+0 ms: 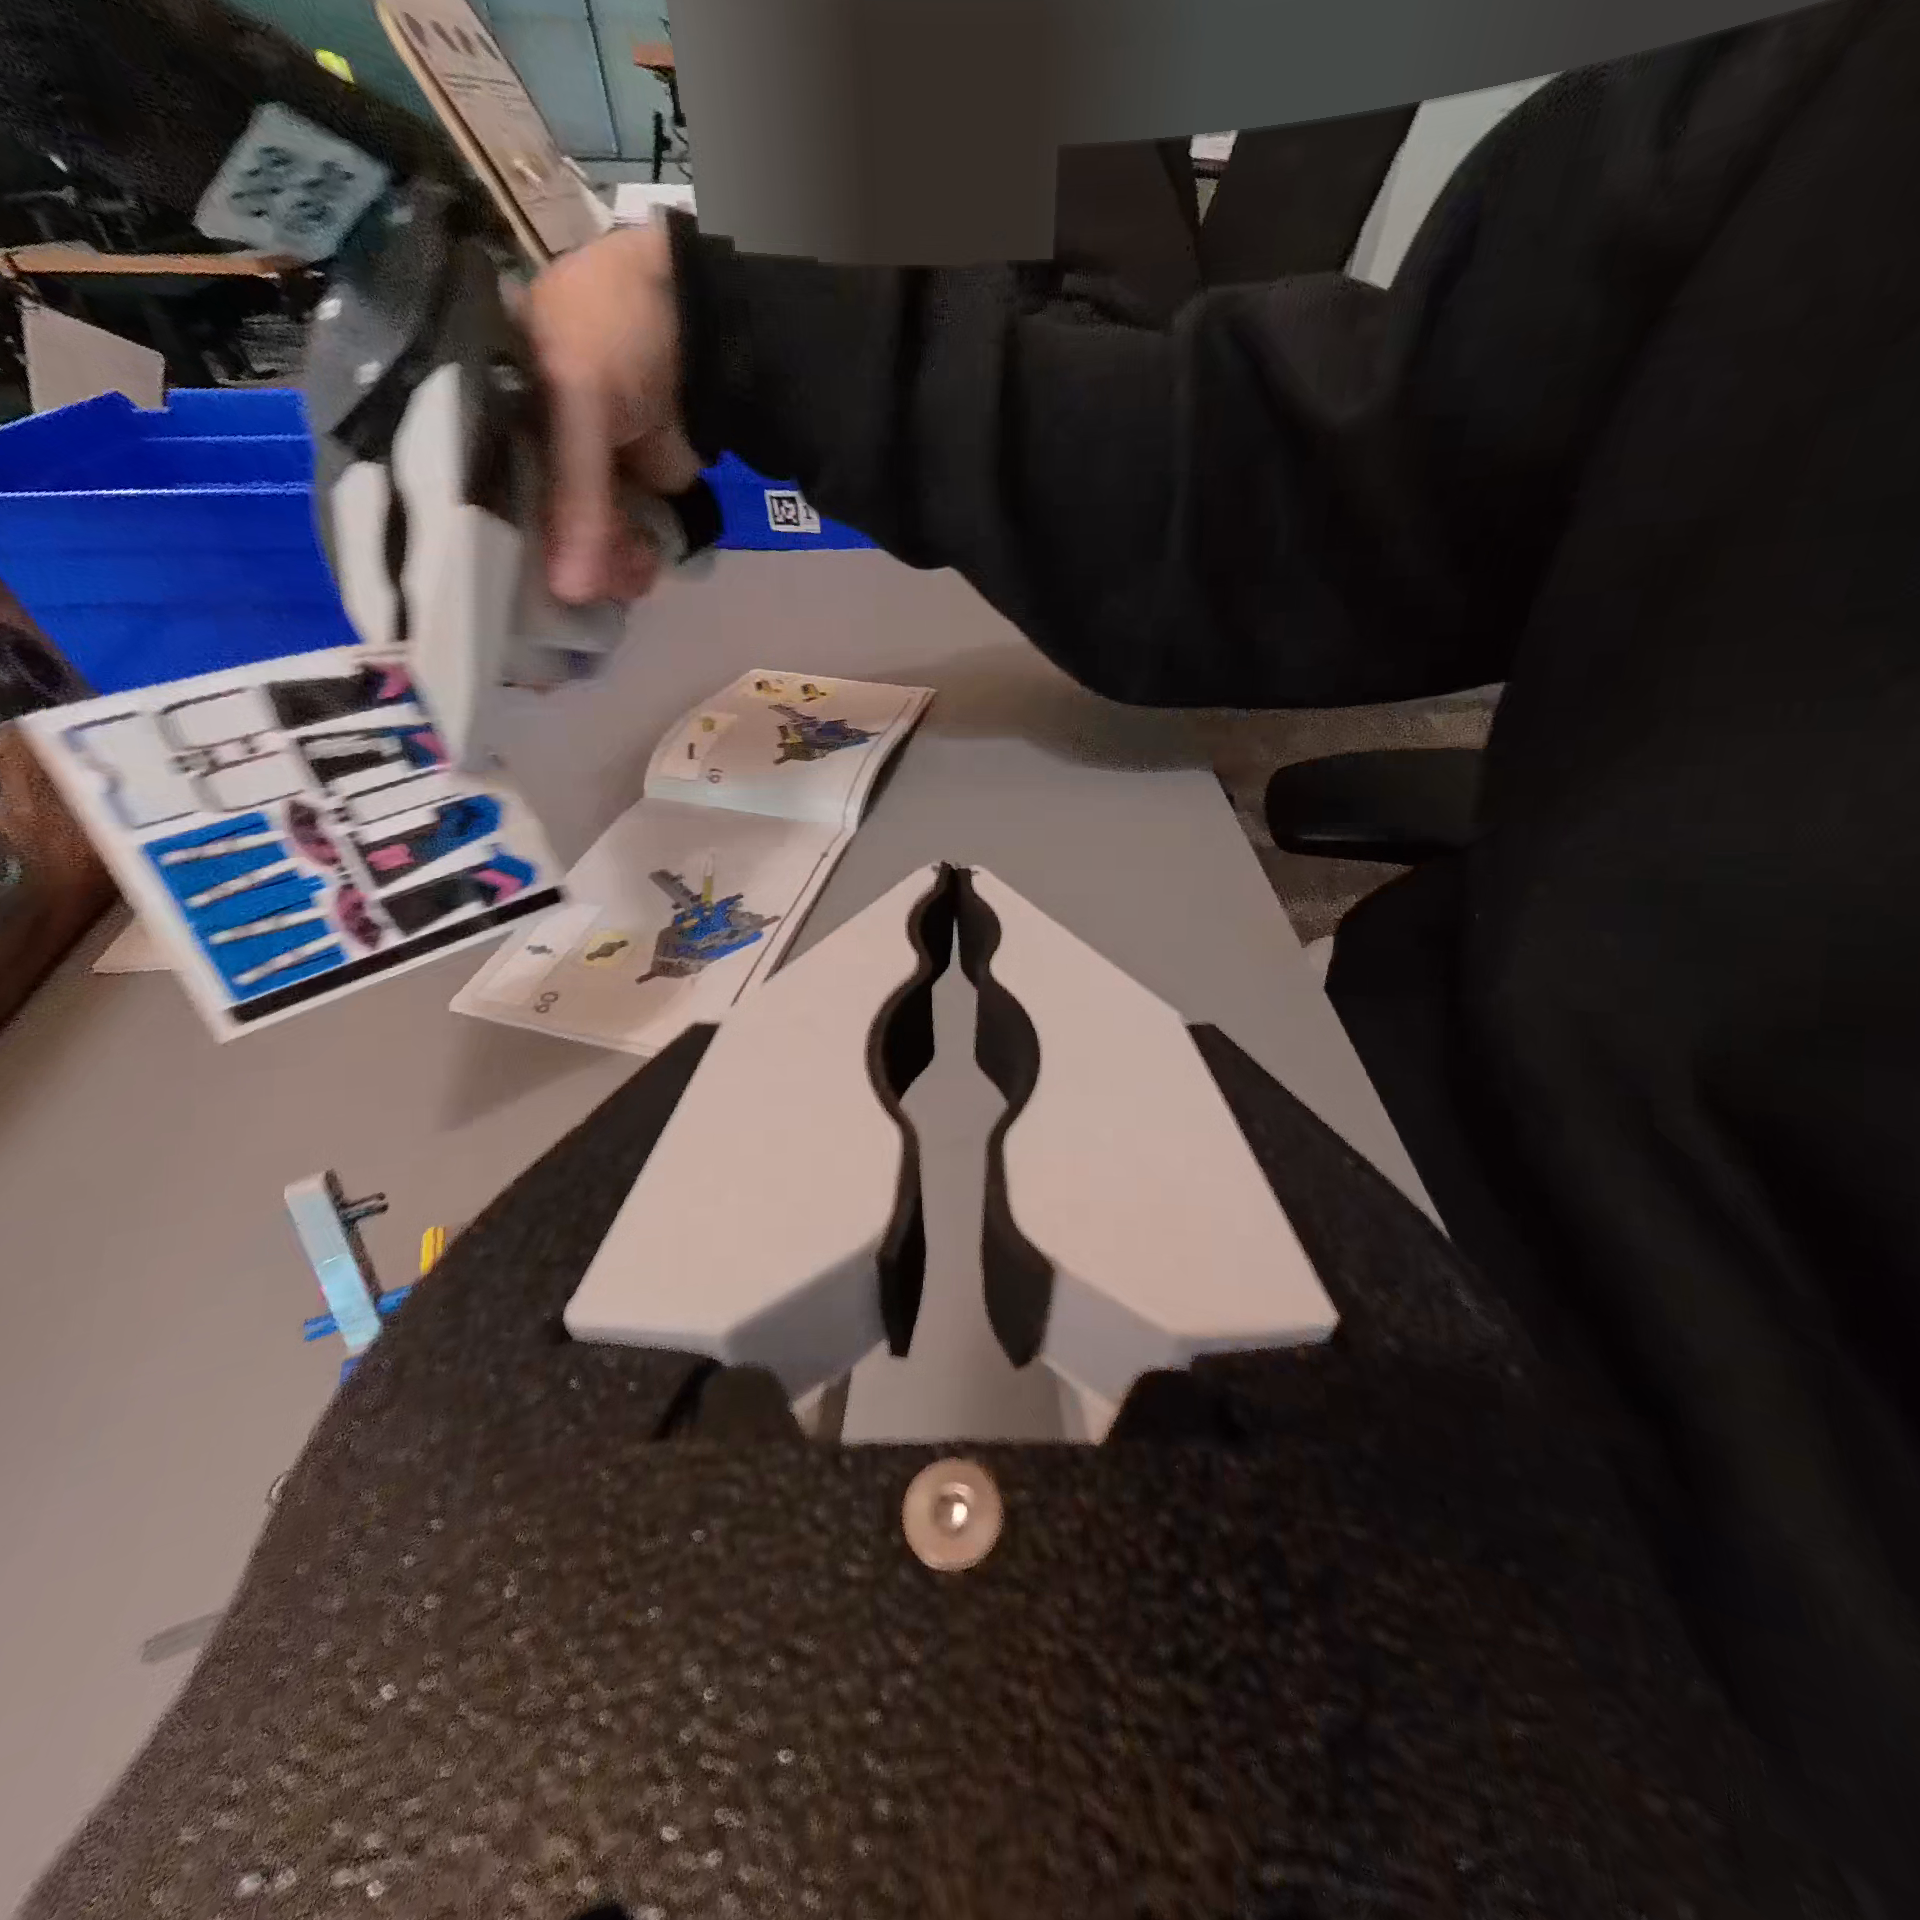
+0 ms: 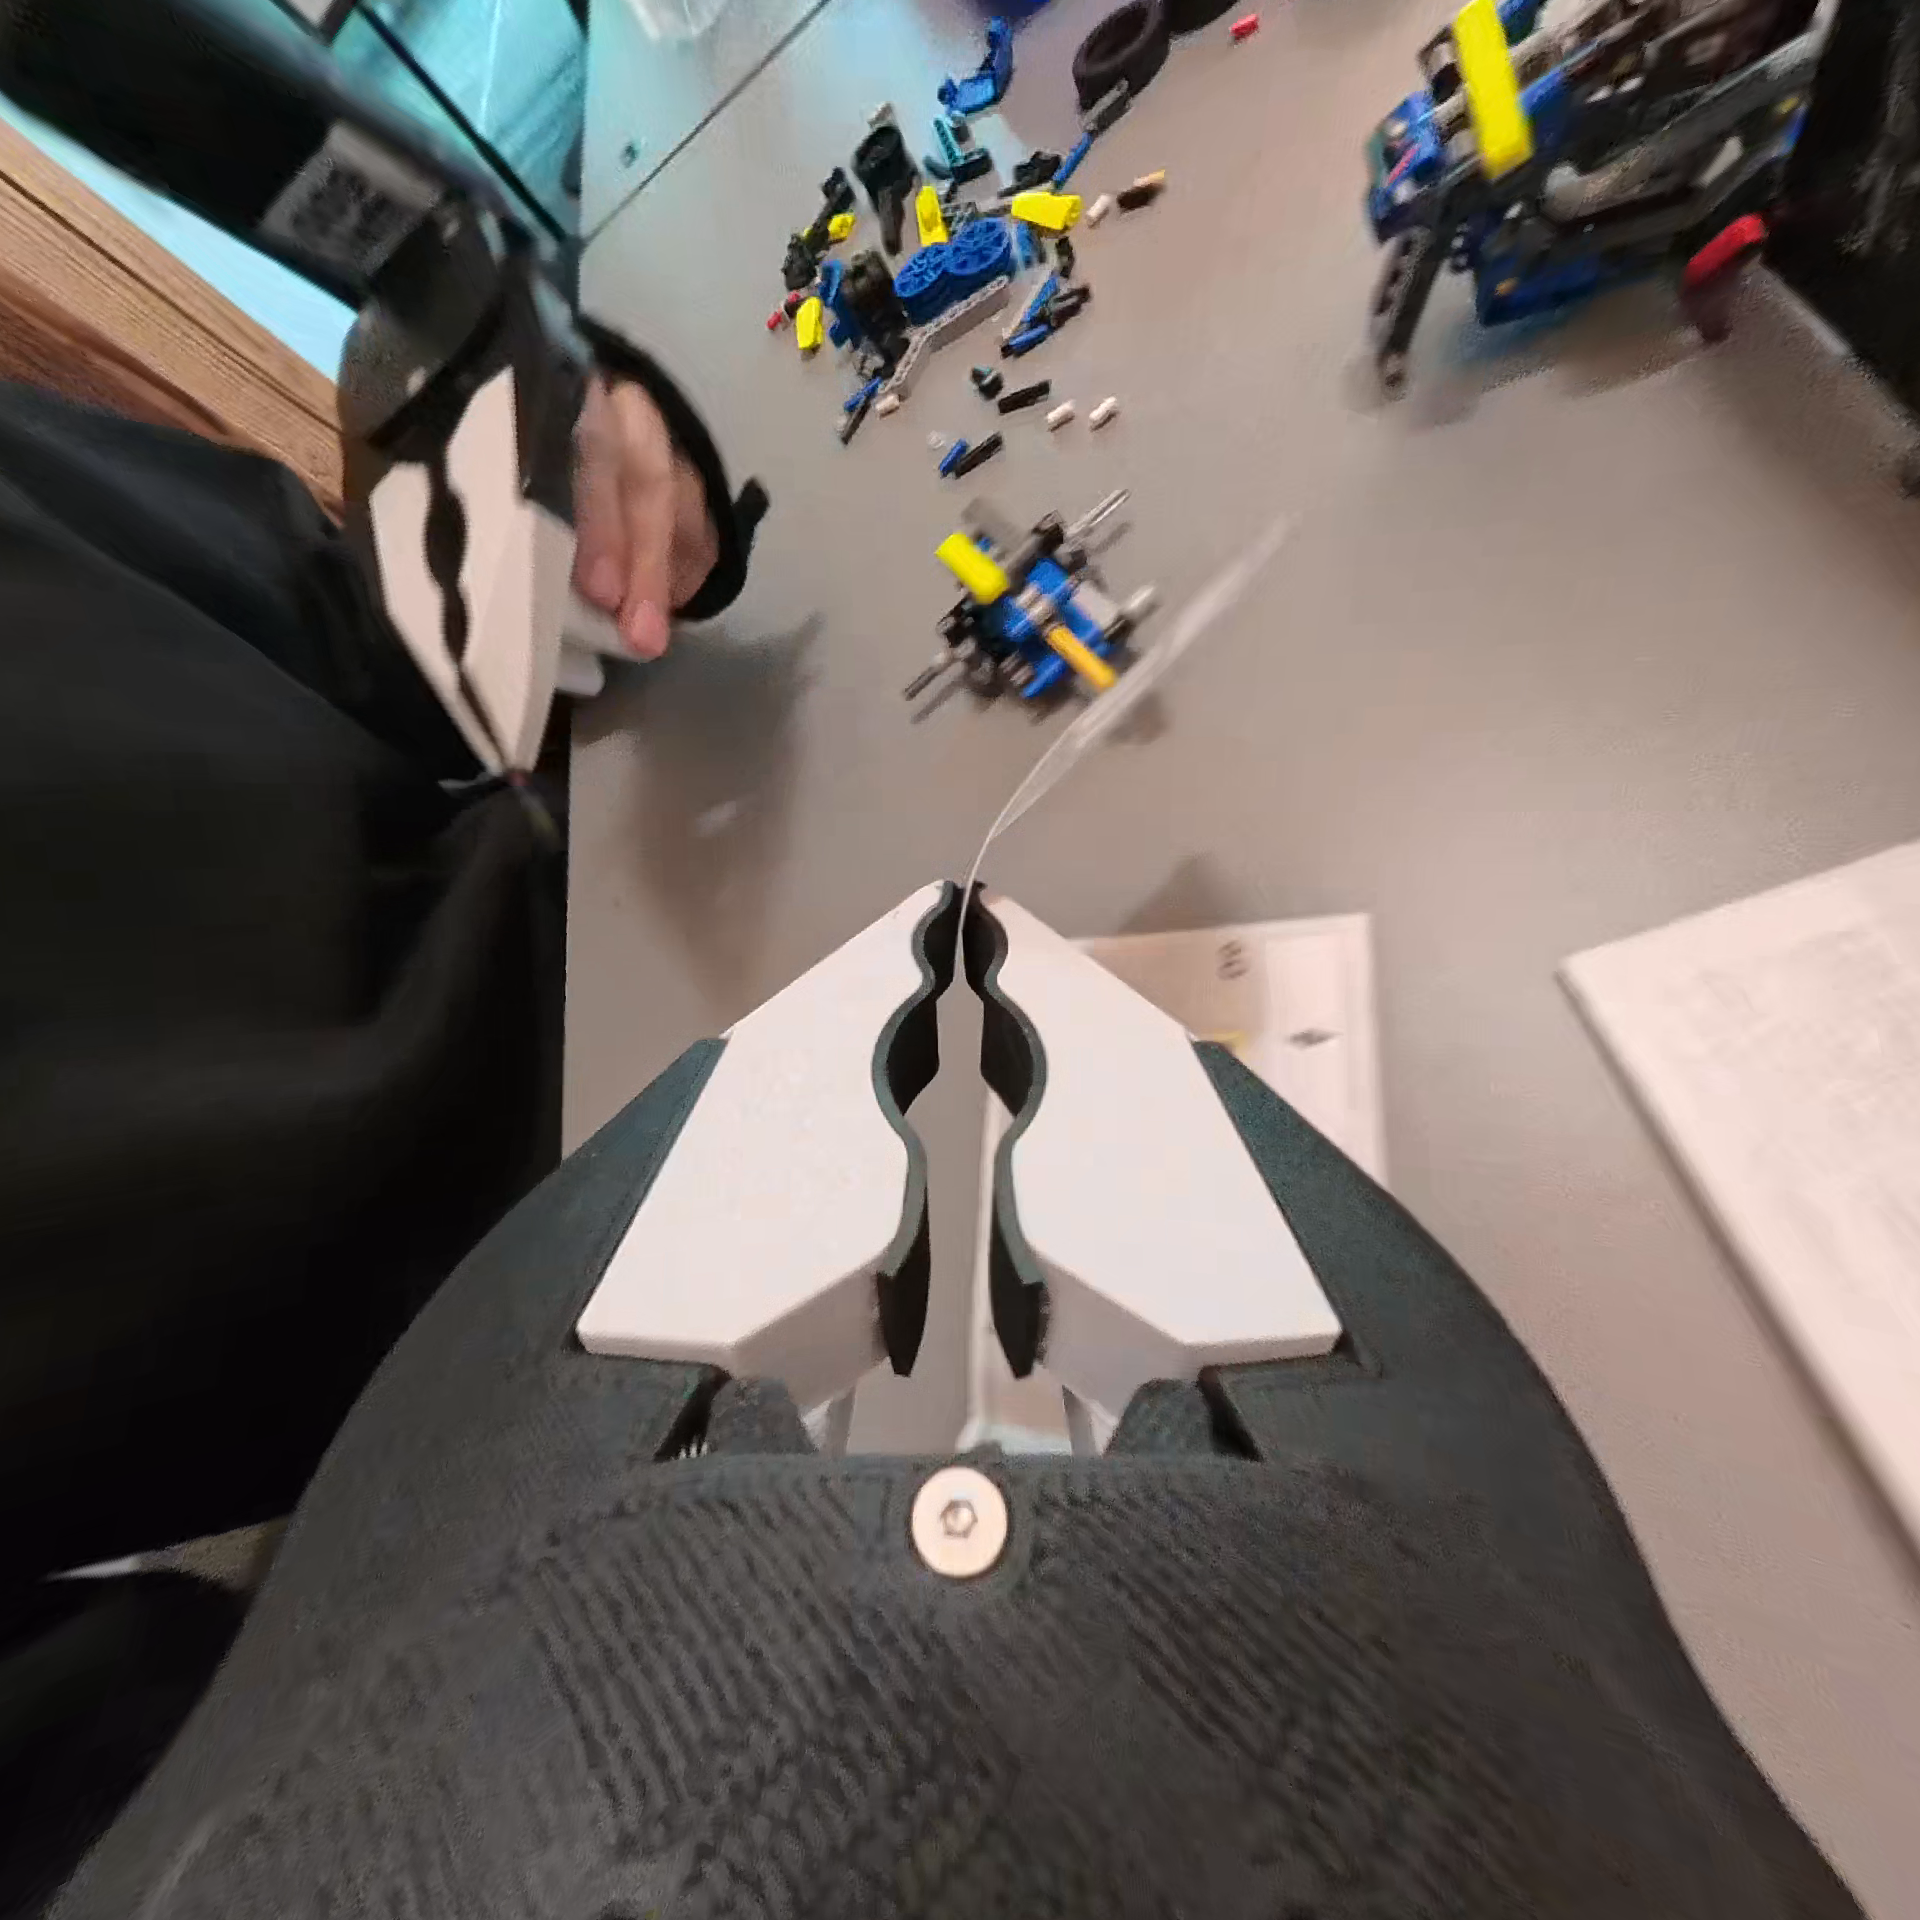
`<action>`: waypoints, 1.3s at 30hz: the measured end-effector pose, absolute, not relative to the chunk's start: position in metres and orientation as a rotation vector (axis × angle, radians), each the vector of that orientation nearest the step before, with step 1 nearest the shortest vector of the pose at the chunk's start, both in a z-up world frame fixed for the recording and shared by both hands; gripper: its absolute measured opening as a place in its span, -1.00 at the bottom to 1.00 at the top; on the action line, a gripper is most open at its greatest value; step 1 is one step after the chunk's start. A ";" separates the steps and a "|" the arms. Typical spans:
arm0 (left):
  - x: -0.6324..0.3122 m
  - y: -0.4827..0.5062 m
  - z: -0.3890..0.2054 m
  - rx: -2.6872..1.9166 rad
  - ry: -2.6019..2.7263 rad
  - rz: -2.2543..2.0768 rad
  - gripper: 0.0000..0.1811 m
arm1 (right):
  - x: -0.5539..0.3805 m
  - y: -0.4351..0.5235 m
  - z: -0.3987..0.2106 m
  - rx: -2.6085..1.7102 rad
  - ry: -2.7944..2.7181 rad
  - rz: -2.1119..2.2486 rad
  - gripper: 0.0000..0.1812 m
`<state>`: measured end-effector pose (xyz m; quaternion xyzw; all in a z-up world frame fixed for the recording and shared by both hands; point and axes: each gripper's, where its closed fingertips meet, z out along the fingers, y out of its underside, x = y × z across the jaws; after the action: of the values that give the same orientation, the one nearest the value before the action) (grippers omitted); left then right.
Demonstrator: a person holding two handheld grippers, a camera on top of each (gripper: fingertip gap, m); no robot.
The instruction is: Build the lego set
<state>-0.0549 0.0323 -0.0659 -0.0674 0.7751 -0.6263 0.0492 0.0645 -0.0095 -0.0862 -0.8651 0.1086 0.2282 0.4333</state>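
My right gripper (image 2: 961, 894) is shut on a sticker sheet, seen edge-on as a thin curved strip (image 2: 1122, 686). In the left wrist view that gripper (image 1: 457, 727) holds the sheet (image 1: 291, 831) tilted above the grey table (image 1: 208, 1351). The sheet has blue, black and pink stickers. My left gripper (image 1: 954, 873) is shut with nothing visible in it, above the table's near edge. It also shows at the left of the right wrist view (image 2: 509, 764). An open instruction booklet (image 1: 727, 862) lies between the grippers. A small blue and yellow sub-assembly (image 2: 1029, 623) lies ahead of the right gripper.
A pile of loose blue, yellow and black pieces (image 2: 935, 260) and a partly built blue car (image 2: 1579, 177) lie farther off. A white paper (image 2: 1766, 1091) lies at the right. A blue bin (image 1: 156, 540) stands behind the sheet. A black chair armrest (image 1: 1371, 800) is off the table edge. One gripper's finger ends stand about 12 centimetres off the other's.
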 end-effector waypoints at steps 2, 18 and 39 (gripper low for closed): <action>-0.050 0.039 -0.065 -0.244 2.338 -1.910 -1.00 | 0.100 0.005 -0.094 -2.213 0.334 0.633 -1.00; 0.000 0.056 -0.053 0.089 1.655 -0.845 -1.00 | 0.023 0.030 -0.045 -1.697 0.507 0.322 -0.40; -0.040 0.024 -0.047 0.522 1.309 -0.434 -1.00 | -0.039 0.031 -0.044 -1.140 0.705 0.792 -0.95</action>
<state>-0.0395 0.0245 -0.0472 0.2378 0.5968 -0.1978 0.7403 -0.0386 0.0308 -0.0435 -0.5141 0.3182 0.3572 0.7120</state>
